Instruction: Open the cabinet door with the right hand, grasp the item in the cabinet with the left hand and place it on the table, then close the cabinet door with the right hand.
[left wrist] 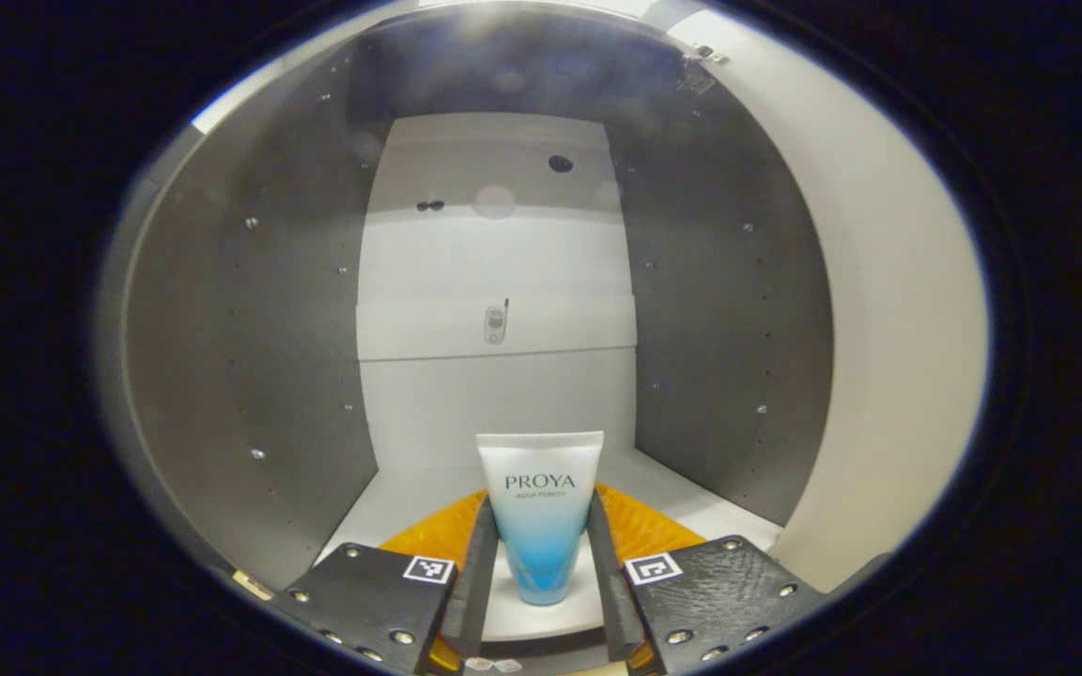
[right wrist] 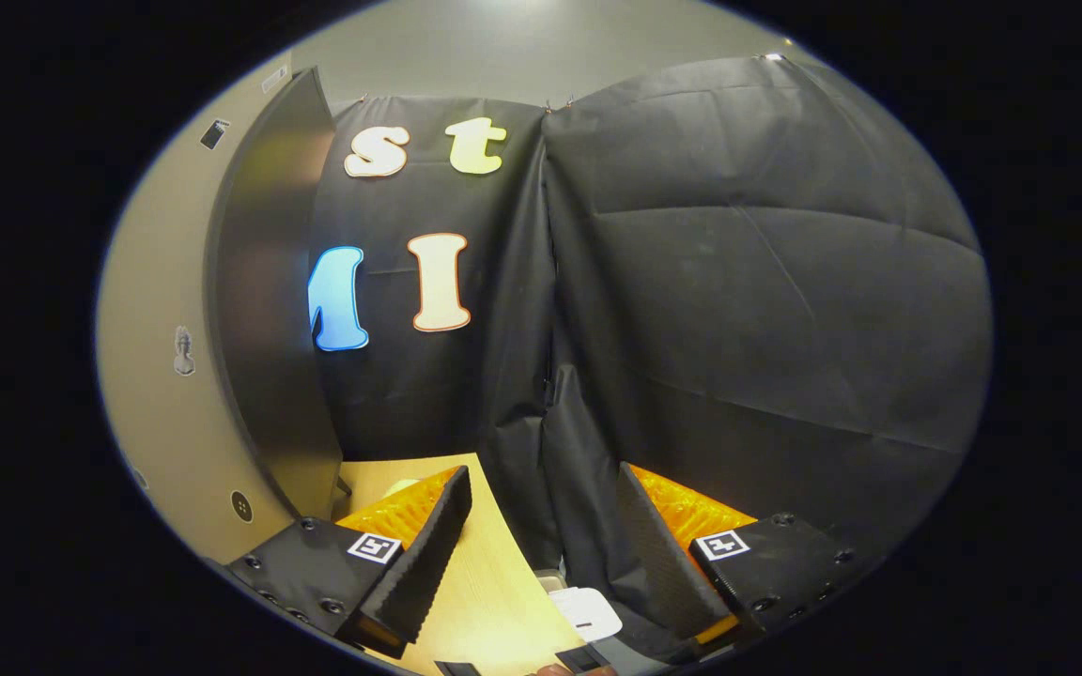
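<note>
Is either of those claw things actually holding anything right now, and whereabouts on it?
The left gripper clasps the white-and-blue plastic tube by its lower, blue part, inside the grey cabinet. The right gripper is open and holds nothing.

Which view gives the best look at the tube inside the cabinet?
The left gripper view. The tube stands cap-down on the cabinet floor, centred between the jaws of the left gripper, which flank its lower part. The right gripper view faces the open cabinet door and the table instead.
</note>
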Action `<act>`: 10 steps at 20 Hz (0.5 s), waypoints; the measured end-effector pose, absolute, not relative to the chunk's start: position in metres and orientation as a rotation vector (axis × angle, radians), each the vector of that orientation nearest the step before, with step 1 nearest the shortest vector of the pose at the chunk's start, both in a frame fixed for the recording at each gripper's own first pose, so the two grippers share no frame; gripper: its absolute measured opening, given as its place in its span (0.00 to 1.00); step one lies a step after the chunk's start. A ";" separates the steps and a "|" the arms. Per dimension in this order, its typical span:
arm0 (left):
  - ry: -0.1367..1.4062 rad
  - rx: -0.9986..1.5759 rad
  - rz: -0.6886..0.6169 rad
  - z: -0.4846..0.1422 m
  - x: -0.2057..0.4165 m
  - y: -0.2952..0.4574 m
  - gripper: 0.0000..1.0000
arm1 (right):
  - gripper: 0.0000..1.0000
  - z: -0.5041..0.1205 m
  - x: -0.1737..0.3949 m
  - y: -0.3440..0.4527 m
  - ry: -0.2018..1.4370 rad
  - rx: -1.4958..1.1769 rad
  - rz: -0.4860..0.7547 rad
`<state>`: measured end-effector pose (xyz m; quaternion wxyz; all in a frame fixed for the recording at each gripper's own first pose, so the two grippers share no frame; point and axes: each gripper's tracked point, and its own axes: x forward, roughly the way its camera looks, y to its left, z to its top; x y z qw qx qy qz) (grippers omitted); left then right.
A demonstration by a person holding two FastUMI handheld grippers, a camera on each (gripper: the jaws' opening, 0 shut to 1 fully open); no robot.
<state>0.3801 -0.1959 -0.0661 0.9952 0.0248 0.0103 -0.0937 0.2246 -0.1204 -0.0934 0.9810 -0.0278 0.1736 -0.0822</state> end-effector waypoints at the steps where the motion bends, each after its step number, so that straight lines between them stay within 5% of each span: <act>1: 0.010 0.050 -0.192 -0.058 0.372 -0.192 0.51 | 0.93 -0.091 0.223 -0.121 0.345 -0.069 -0.172; 10: -0.011 0.034 -0.233 -0.058 0.308 -0.136 0.52 | 0.96 -0.069 0.202 -0.119 0.303 -0.085 -0.221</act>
